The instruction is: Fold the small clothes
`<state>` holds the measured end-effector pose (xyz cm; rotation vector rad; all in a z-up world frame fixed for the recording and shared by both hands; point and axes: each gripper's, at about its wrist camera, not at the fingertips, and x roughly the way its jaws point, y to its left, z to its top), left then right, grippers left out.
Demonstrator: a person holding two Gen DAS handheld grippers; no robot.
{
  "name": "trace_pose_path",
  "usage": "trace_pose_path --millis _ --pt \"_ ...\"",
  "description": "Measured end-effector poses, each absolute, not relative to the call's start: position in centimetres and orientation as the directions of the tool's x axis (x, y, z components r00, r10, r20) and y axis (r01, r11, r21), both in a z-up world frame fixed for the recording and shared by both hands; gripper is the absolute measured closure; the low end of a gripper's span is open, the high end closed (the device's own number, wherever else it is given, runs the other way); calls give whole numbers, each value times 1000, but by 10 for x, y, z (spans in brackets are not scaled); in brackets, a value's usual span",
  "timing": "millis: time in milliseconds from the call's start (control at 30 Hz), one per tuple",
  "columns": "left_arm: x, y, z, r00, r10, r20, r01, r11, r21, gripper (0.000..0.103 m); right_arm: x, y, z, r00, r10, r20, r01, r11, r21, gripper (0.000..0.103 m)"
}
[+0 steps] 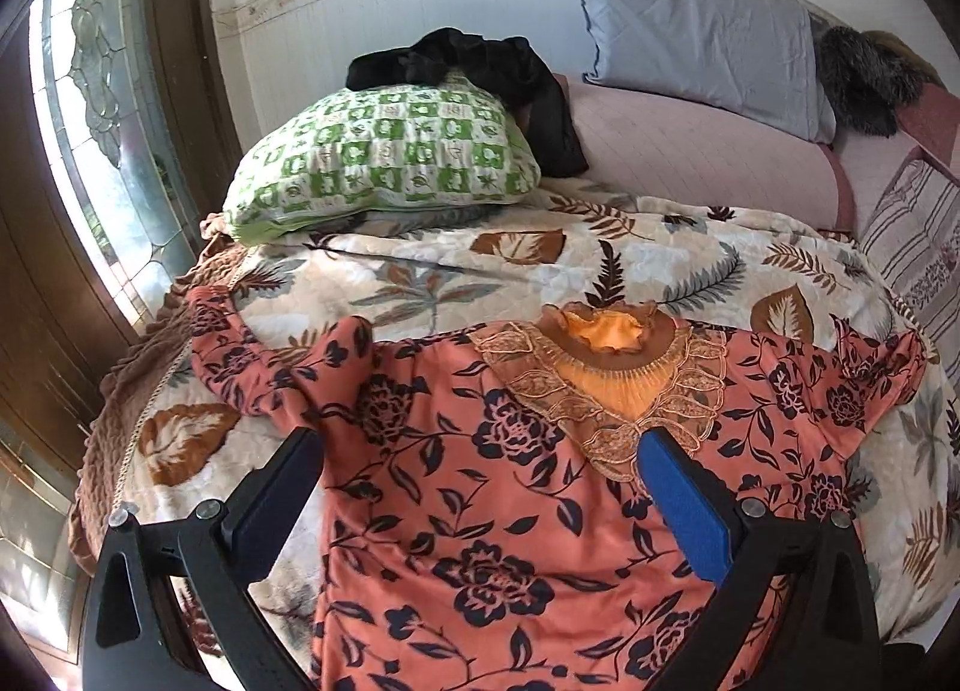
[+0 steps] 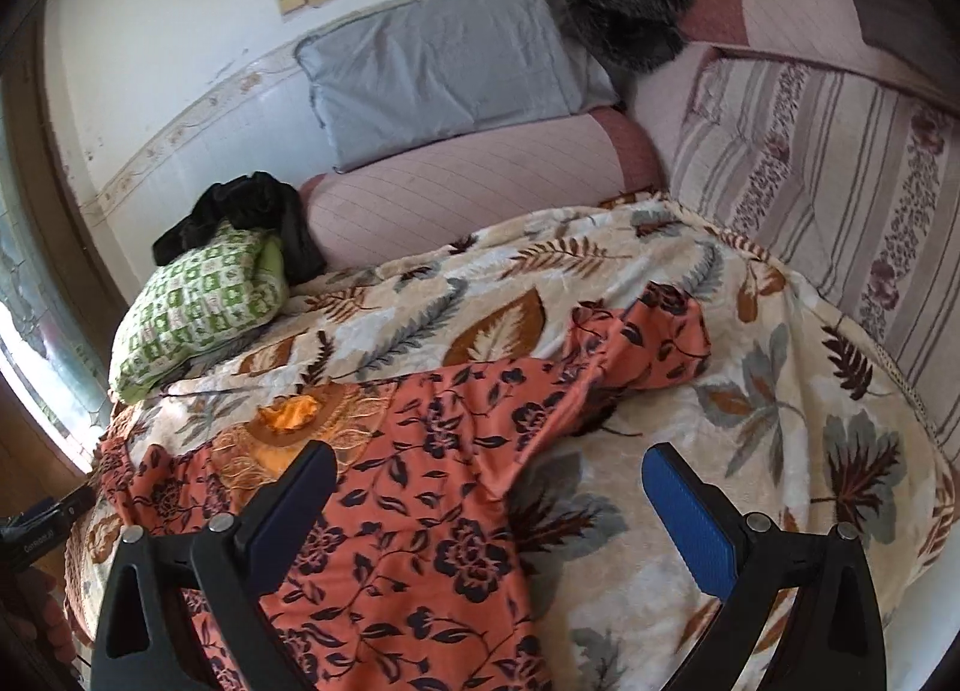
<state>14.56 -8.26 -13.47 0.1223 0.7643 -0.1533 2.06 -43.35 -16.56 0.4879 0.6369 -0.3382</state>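
Left wrist view shows your left gripper [image 1: 480, 451] spread wide over the chest of the orange floral dress [image 1: 510, 511], gripping nothing, its fingers straddling the garment's left edge just below the lace collar [image 1: 606, 385]. The dress lies face up and flat on the leaf-print blanket [image 1: 480, 265], both sleeves out to the sides, which looks like the spread-out start before a first fold. Your right gripper [image 2: 489, 463] is likewise wide and empty, one finger above the cloth, the other above bare blanket, so it straddles the dress's right edge near the bunched right sleeve [image 2: 648, 331]. No basket or bin shows; the green checked pillow [image 1: 384, 156] carries a dark garment [image 1: 480, 66], well apart from the dress.
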Motion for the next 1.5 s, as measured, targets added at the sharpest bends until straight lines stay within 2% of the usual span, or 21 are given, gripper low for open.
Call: trace_pose_path --millis 100,167,267,367,467,500,533,600,700,733,800,867,900,967,1067,1267,1367,1500 --pt "173 -112 -163 687 -137 -714 220 975 24 0 32 -490 -199 726 -93 -681 490 765 419 3" --pt "188 -129 -187 670 -125 -732 223 974 38 0 39 -517 -216 741 -19 -671 498 687 530 16" --pt "198 -142 -220 644 -92 -760 247 965 92 0 59 -534 -219 799 45 -600 447 623 642 28" --pt "209 -145 -232 603 -107 -790 264 962 72 0 102 -535 -215 799 70 -597 420 645 639 33" --pt "219 -143 -231 631 -101 -769 259 962 86 0 153 -543 -236 718 65 -693 529 596 604 35" --pt "222 -142 -231 636 -91 -766 258 961 100 0 166 -548 -249 680 68 -730 576 568 588 38" --pt "226 -141 -232 636 -81 -768 257 960 111 0 178 -554 -263 639 69 -766 624 536 569 46" --pt "233 -136 -234 632 -73 -772 254 960 116 0 192 -570 -291 571 42 -820 712 471 521 50" --pt "241 -126 -235 633 -65 -772 235 966 111 0 194 -594 -324 506 -36 -862 810 364 460 55" --pt "243 -123 -235 633 -62 -771 229 967 110 0 191 -602 -333 512 -46 -858 822 316 474 62" --pt "247 -117 -233 636 -61 -769 217 971 101 0 184 -611 -343 559 -67 -827 810 256 527 70" --pt "250 -111 -231 639 -58 -767 199 976 92 0 182 -614 -342 569 -78 -818 804 263 534 93" --pt "252 -107 -229 640 -56 -767 188 978 86 0 180 -612 -340 594 -70 -801 787 256 562 96" --pt "253 -97 -224 646 -56 -761 164 984 67 0 175 -604 -326 679 -64 -731 719 260 645 96" --pt "253 -77 -215 662 -40 -748 111 993 45 0 178 -573 -285 777 -25 -629 591 373 715 96" --pt "252 -20 -204 674 -6 -739 -7 1000 -15 0 200 -468 -219 876 218 -430 294 467 834 96" --pt "254 16 -204 663 -1 -748 -79 994 -72 0 220 -401 -215 859 338 -384 206 458 865 96" --pt "253 62 -205 667 44 -743 -178 979 -101 0 243 -314 -240 810 469 -352 160 401 902 96"
